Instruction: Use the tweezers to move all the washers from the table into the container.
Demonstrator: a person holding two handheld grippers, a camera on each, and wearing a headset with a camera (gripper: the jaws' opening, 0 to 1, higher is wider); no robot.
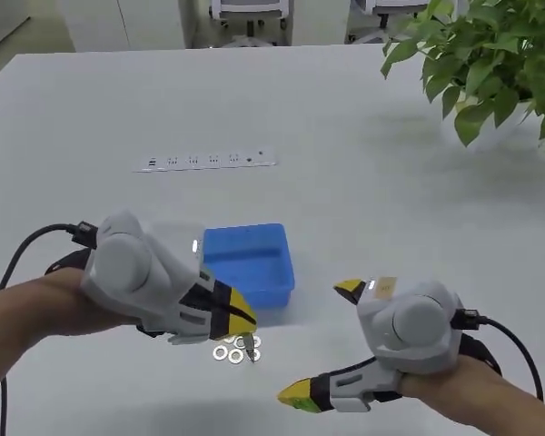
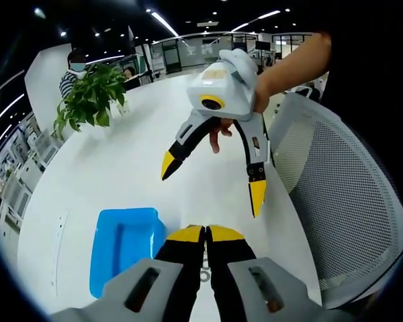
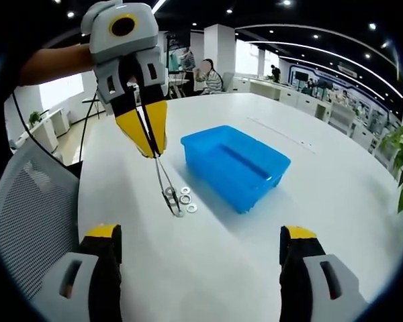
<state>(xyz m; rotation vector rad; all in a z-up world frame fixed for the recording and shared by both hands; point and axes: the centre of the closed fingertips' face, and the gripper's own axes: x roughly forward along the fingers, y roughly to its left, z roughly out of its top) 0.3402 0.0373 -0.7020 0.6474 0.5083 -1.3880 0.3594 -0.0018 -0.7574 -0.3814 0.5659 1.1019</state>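
the left claw [image 1: 236, 313] has its jaws pressed together on a pair of tweezers [image 3: 162, 182]. the tweezers run straight out from the jaw tips, carrying on the claw's own line and slanting down to the table [image 1: 363, 182]. their points sit right among the washers [image 3: 183, 199], a small flat cluster lying just past the left claw's tips. whether a washer is caught between the points is too small to tell. the blue container [image 1: 248, 262] stands just beyond the cluster, near the washers but apart from them. in the left claw's own camera it lies to the left of that claw's line. the right claw [image 1: 322, 341] is spread wide and carries nothing. it hangs well off to the side of the washers, with its open jaws facing them and the container. so the left claw is by far the nearer one, and the coming move seems to turn on a short lift and a swing over to the container's open top. the risk, as i judge it, is a flat washer slipping from such thin points on the way.
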